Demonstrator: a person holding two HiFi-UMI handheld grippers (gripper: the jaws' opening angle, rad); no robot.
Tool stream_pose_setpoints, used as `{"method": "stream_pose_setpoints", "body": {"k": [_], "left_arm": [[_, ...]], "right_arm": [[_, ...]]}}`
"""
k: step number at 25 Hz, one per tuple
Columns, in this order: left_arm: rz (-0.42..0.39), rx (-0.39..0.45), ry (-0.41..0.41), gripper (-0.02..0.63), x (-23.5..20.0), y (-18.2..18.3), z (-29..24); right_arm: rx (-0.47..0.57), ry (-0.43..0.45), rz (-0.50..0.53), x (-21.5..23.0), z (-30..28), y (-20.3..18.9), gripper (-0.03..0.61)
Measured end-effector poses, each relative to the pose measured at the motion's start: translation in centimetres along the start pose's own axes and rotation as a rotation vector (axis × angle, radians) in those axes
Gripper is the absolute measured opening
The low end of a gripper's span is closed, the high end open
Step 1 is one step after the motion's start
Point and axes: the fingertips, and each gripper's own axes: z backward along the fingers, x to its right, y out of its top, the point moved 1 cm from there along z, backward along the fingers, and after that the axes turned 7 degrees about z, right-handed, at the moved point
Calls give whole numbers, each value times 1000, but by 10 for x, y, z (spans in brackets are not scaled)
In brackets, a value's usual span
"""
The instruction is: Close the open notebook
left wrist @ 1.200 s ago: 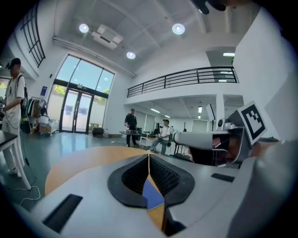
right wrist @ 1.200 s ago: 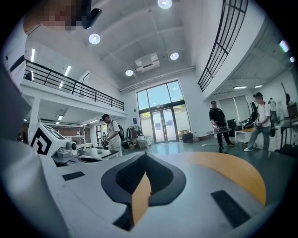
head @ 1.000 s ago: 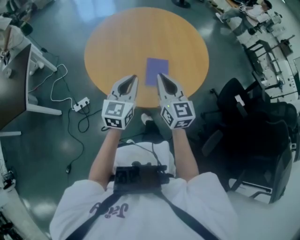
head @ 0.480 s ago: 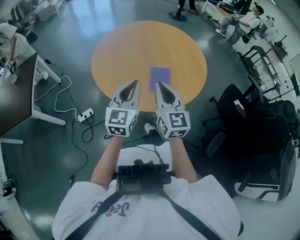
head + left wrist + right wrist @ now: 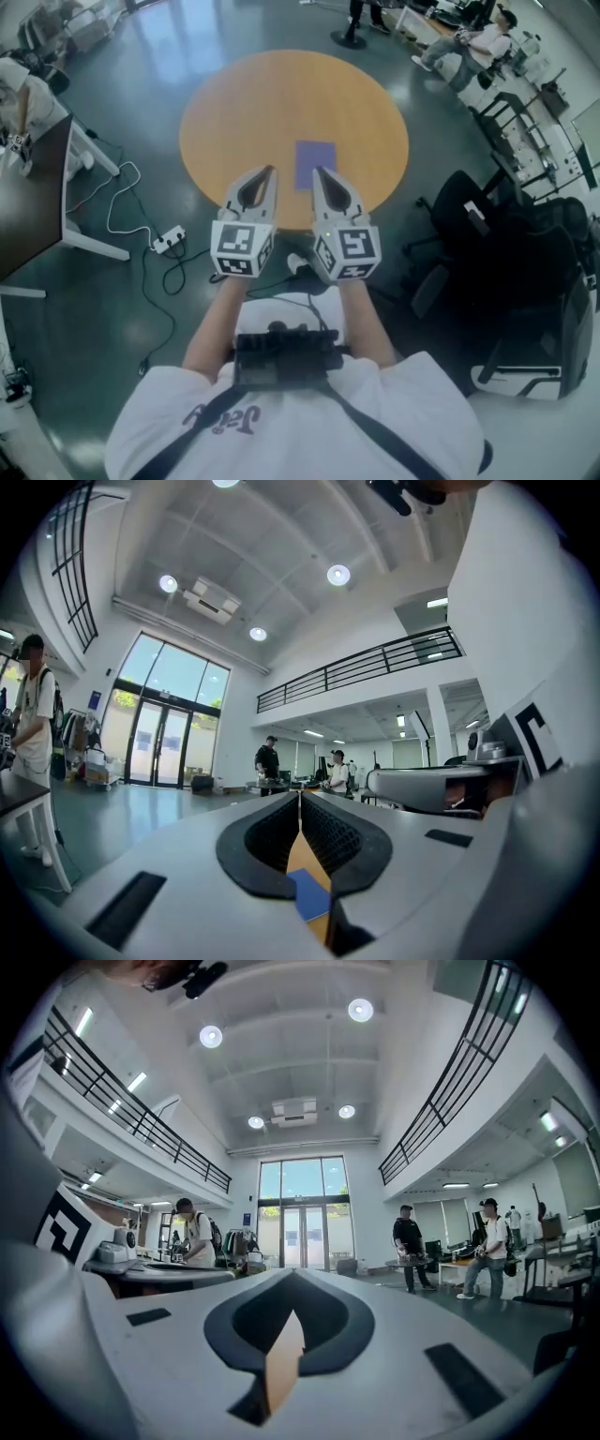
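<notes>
- left gripper [image 5: 269, 172] and right gripper [image 5: 318, 172]: pale matt plastic shells, with black ribbed pads [image 5: 328, 834] inside
- table [image 5: 253, 103] ahead of them: smooth wood-look top, pretty matt
- notebook [image 5: 315, 164] just past the tips: flat matt purple cover
- floor [image 5: 141, 56] all around: dark and glossy, mirrors the lights

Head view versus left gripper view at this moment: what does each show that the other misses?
Only the head view: the whole round table, the power strip on the floor, a black chair. Only the left gripper view: the glass doors, the balcony railing, the ceiling lights. Both: the purple notebook on the table, the left gripper shut and empty, and the right gripper beside it.
</notes>
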Motion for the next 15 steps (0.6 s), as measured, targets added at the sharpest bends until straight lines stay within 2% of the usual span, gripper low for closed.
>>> {"method": "stream_pose_setpoints", "body": {"k": [6,15], "left_arm": [[-2,-18,4,23,-12,-8,3],[22,-30,21,23,3,-10,-6]], "right_arm": [[-1,-1,2,-8,-4,0,18],[-24,-12,-15,16,3,-6,18]]}}
